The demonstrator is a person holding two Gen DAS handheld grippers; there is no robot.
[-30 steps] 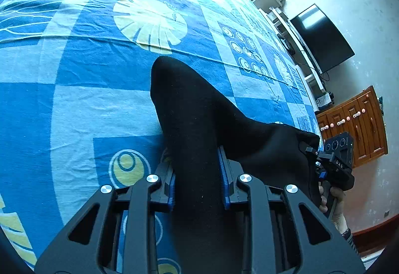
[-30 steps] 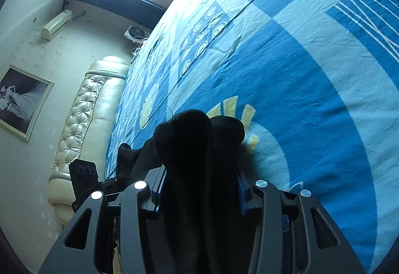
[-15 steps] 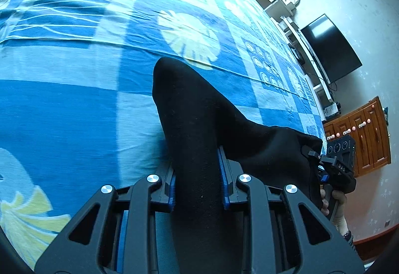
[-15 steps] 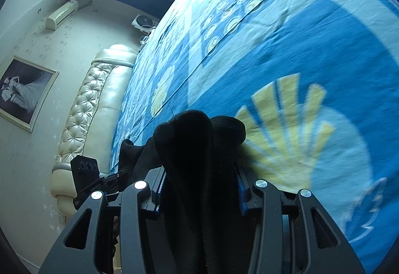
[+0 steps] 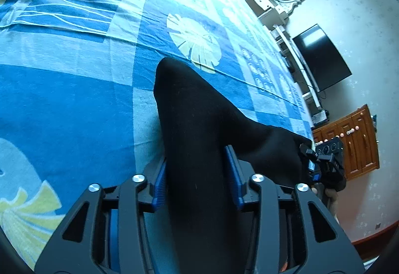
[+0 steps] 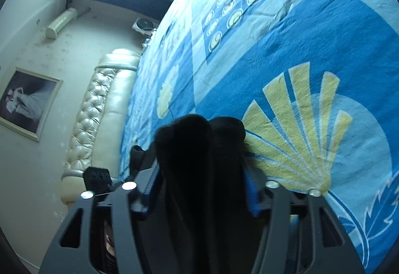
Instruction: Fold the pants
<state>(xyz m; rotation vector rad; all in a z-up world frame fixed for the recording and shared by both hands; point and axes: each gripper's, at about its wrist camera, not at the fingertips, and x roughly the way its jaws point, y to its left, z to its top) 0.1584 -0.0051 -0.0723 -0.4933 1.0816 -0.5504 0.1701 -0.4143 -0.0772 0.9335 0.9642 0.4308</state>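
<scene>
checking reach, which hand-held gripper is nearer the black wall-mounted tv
Right. The right hand-held gripper sits on the side toward the black wall-mounted tv; the left hand-held gripper is farther across.

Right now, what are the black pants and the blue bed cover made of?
Pants: likely soft knit or fleece; matte black, bending in round, limp folds. Bed cover: looks like woven cotton; matte, fine creases, printed leaf patterns. Neither is certain from looks alone.
</scene>
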